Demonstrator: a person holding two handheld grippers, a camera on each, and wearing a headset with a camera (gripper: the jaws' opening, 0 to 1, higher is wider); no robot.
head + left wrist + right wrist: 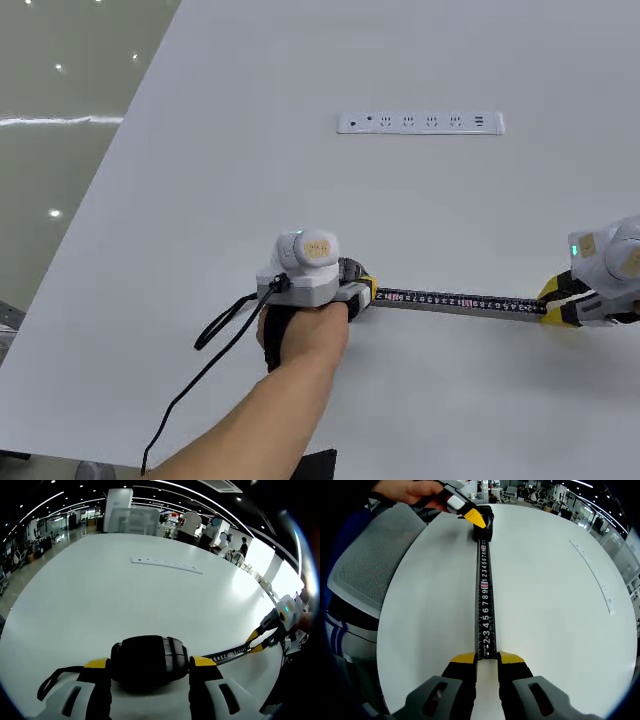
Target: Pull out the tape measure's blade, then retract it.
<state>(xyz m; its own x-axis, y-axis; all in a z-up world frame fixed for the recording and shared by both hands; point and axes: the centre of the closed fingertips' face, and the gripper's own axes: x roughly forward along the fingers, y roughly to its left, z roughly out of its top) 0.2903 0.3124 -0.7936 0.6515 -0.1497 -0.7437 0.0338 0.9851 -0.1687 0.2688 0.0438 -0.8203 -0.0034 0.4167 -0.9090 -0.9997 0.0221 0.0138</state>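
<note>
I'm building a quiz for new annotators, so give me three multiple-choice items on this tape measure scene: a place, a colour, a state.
1. Where does the power strip lie? A. on the table, beyond the blade B. under the blade C. on the floor
2. What colour are the tips of the right tongs? A. red B. yellow C. blue
3. What state is the blade in? A. fully retracted B. pulled out C. snapped in two

1 A: in the head view it lies farther up the table, apart from the blade.
2 B: yellow tips flank the blade's end.
3 B: it spans from the case in the left tongs to the right tongs, shut on its end.
</note>
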